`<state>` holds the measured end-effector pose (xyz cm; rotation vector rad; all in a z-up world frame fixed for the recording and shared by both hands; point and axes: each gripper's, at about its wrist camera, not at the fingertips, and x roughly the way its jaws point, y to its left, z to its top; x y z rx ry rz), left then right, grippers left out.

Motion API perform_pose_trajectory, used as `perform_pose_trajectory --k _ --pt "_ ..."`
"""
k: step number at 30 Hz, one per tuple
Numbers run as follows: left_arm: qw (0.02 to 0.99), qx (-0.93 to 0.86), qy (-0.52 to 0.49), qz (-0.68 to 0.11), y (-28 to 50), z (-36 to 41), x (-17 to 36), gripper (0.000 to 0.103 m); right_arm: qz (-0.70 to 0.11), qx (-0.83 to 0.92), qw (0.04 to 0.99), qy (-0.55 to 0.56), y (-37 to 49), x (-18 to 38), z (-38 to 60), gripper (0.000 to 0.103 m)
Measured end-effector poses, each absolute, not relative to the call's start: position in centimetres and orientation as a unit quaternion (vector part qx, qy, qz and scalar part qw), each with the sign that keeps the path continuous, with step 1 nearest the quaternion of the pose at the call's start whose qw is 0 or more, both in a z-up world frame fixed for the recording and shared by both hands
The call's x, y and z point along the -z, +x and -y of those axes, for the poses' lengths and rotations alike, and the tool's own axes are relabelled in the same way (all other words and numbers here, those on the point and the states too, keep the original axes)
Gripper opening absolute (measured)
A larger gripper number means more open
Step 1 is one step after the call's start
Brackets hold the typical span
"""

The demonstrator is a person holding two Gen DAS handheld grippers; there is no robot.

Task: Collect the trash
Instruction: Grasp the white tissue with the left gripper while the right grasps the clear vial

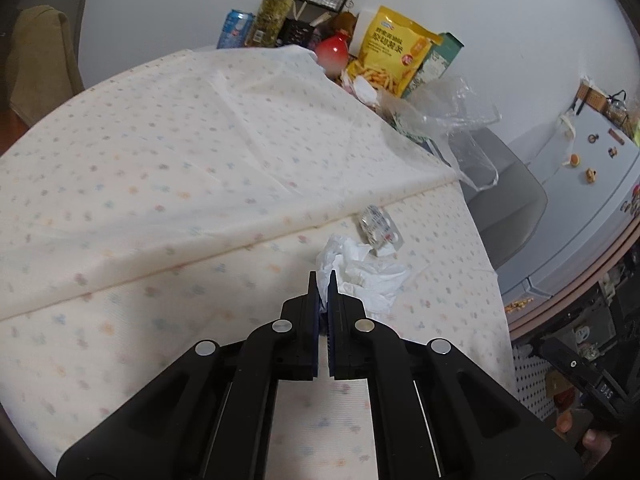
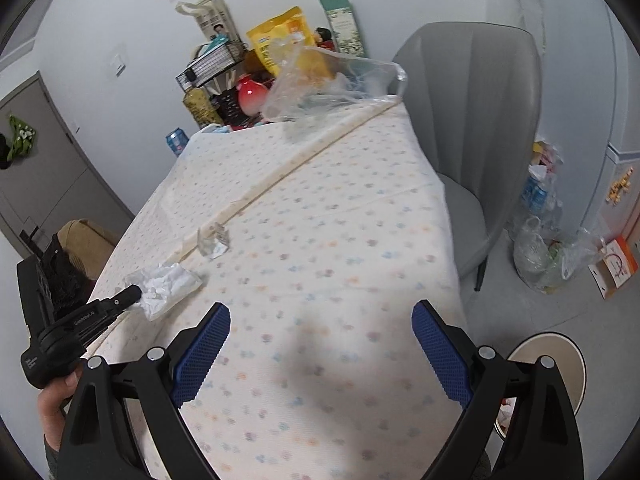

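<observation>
White crumpled tissue is pinched at its near edge between the closed jaws of the left gripper, the rest spilling ahead and to the jaws' right on the dotted tablecloth. A grip on 1 edge probably suffices for something so light. Just beyond it lies an empty blister pack. The right gripper hovers with jaws wide apart, holding nothing, a bin beside its right jaw, likely the drop point.

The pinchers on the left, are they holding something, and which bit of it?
Yes. The left gripper is shut on the crumpled white tissue, pinching its near edge. The right gripper is open and holds nothing.
</observation>
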<state>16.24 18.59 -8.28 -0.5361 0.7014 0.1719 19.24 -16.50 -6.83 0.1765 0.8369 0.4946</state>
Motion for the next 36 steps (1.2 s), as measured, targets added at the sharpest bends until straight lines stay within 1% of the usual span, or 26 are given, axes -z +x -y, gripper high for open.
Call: perform_pose_trajectory --k 7,13,15,16,24,29,30,31,32,33,34,36 --pt "0.899 -0.125 -0.283 -0.311 13.6 -22.2 7.3 0.004 -0.408 -0.282 0.867 0.047 20.5 6.3 10.7 0.090" --pt "0.896 -0.147 -0.289 -0.302 12.1 -23.9 7.3 0.004 -0.414 -0.323 0.851 0.005 21.1 6.2 4.7 0.085" --pt "0.895 -0.154 -0.291 -0.301 11.6 -24.4 7.5 0.004 -0.420 -0.330 0.845 -0.008 21.4 6.6 3.0 0.079" --pt "0.893 -0.157 -0.294 -0.302 11.4 -24.7 7.7 0.004 -0.423 -0.330 0.844 -0.016 21.6 6.8 2.1 0.078" --pt "0.873 -0.193 -0.321 -0.314 9.6 -27.5 10.2 0.004 -0.438 -0.319 0.839 -0.045 24.5 8.6 -2.4 0.077" --pt "0.870 -0.200 -0.320 -0.317 9.5 -27.9 10.6 0.004 -0.455 -0.304 0.835 -0.057 26.5 10.2 -4.5 0.076" --pt "0.869 -0.203 -0.321 -0.318 9.4 -28.1 10.7 0.004 -0.459 -0.301 0.833 -0.060 26.9 10.7 -4.7 0.071" --pt "0.868 -0.205 -0.323 -0.318 9.4 -28.1 10.8 0.004 -0.463 -0.306 0.830 -0.062 27.2 11.0 -4.9 0.061" --pt "0.867 -0.207 -0.324 -0.318 9.3 -28.3 11.0 0.004 -0.457 -0.304 0.833 -0.069 27.1 10.9 -4.9 0.044" --pt "0.866 -0.209 -0.323 -0.319 9.2 -28.4 11.1 0.004 -0.458 -0.315 0.828 -0.072 27.1 10.9 -4.8 0.031" --pt "0.865 -0.211 -0.324 -0.319 9.0 -28.5 11.2 0.004 -0.464 -0.335 0.818 -0.059 27.0 10.8 -4.5 0.028" --pt "0.864 -0.214 -0.327 -0.318 8.8 -28.6 11.2 0.004 -0.455 -0.346 0.819 -0.052 26.3 10.2 -3.7 0.028"
